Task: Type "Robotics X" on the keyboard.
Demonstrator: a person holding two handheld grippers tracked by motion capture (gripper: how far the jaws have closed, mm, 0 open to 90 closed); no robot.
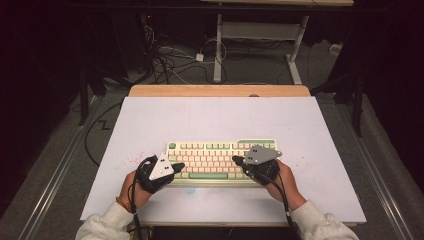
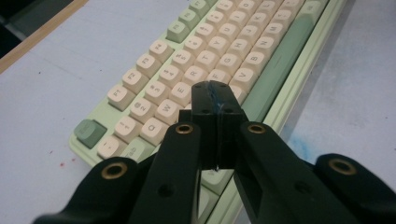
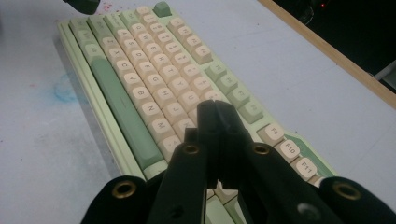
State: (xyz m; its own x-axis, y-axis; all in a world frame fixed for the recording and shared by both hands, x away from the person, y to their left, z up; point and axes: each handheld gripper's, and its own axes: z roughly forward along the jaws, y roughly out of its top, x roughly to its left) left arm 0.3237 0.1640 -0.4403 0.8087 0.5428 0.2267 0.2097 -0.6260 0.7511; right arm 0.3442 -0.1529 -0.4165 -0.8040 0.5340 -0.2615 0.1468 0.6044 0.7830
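On the pale surface [image 1: 150, 120] lies a stiff, light-looking keyboard [image 1: 220, 150]; left gripper [image 1: 178, 166] and right gripper [image 1: 236, 160], jaws clenched empty, poke its keys—best lifted by its ends.

The worktop [image 1: 215, 120] lies bare beyond the keyboard [image 1: 220, 150], all the way to its wooden far edge [image 1: 220, 90], so a hand could pass freely there. Open strips also run to the left and right of the keyboard, and a narrower one along the near edge between the person's forearms. The keyboard itself is the single raised obstacle, sitting in the near middle. The left gripper [image 1: 177, 166] and right gripper [image 1: 236, 160] take up its two near corners, fingers pressed together over the keys, leaving the middle rows between them open.
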